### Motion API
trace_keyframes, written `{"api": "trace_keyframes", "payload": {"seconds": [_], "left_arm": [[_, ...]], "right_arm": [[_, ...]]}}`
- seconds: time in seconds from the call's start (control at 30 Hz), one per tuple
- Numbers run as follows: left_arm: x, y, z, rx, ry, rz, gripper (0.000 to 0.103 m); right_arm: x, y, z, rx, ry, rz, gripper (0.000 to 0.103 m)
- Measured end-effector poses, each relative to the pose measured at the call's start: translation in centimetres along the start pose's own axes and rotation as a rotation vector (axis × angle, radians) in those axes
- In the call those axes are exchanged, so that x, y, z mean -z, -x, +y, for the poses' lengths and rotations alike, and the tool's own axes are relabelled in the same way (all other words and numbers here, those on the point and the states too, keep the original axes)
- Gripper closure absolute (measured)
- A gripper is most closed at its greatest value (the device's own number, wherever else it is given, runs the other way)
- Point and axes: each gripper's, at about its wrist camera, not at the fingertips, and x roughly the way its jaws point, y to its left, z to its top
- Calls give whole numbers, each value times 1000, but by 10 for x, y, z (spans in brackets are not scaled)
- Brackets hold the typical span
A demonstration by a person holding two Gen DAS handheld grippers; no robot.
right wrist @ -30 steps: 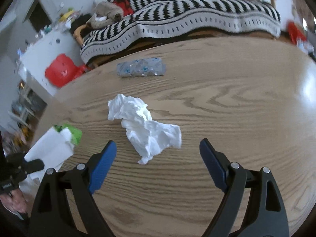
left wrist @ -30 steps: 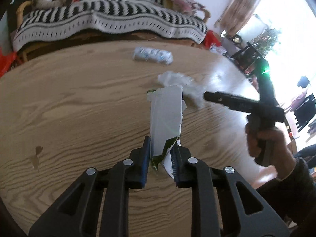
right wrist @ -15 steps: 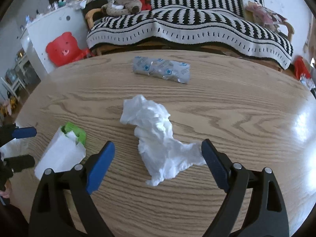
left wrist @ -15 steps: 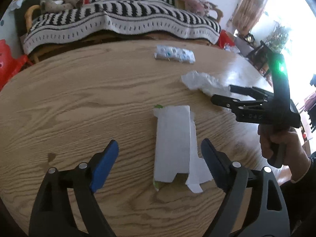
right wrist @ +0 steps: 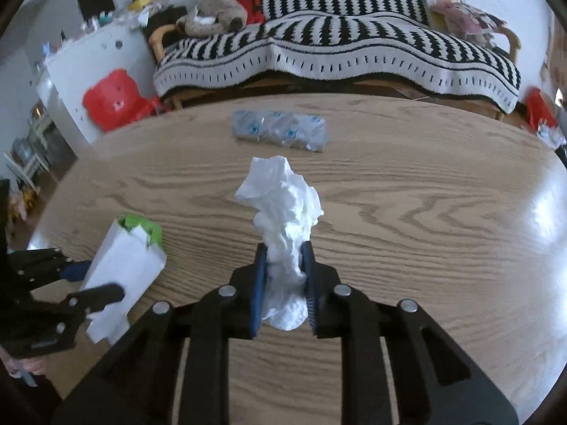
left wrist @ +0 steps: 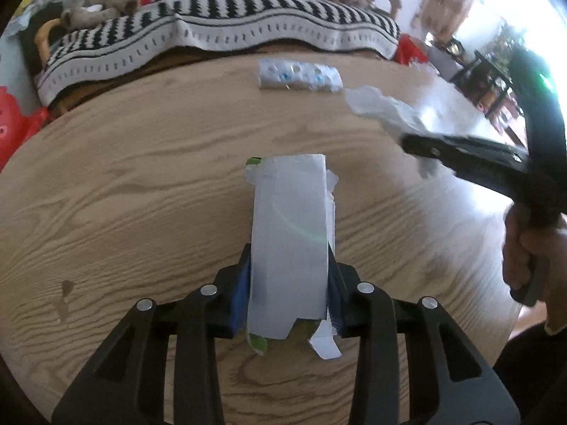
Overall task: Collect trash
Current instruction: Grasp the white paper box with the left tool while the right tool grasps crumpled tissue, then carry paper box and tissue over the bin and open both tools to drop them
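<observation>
A flattened white carton [left wrist: 288, 212] with green edges lies on the round wooden table [left wrist: 124, 184]. My left gripper [left wrist: 288, 276] is closing on it, and its blue pads press the carton's two long sides. A crumpled white tissue [right wrist: 283, 198] sits between the jaws of my right gripper [right wrist: 283, 276], which is also closing, pads squeezing its near end. The right wrist view shows the left gripper [right wrist: 95, 279] on the carton [right wrist: 124, 265] at the lower left. In the left wrist view, the right gripper [left wrist: 418, 145] holds the tissue [left wrist: 382, 109] at the right.
A clear plastic packet with blue print [right wrist: 280, 132] lies farther back on the table [right wrist: 443, 212]. Behind the table stands a sofa under a black-and-white striped blanket [right wrist: 336, 56]. A red bear-shaped stool [right wrist: 113, 101] stands at the back left. A person's hand [left wrist: 528, 255] grips the right tool.
The left gripper let go of the carton, opened wide over it as it lay flat, then closed across its width. The right gripper, open around the tissue before, has closed on it.
</observation>
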Motion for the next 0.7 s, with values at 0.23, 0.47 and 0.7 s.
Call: {"api": "trace_keyframes", "payload": {"seconds": [0.23, 0.47, 0.7], "left_arm": [[-15, 20, -12, 29, 40, -47, 67], [-21, 24, -49, 78, 39, -57, 67], [-24, 16, -146, 197, -95, -40, 67]], "right_arm": [[19, 48, -20, 17, -27, -22, 83], [51, 106, -63, 54, -75, -33, 83], [93, 164, -108, 115, -125, -46, 83]]}}
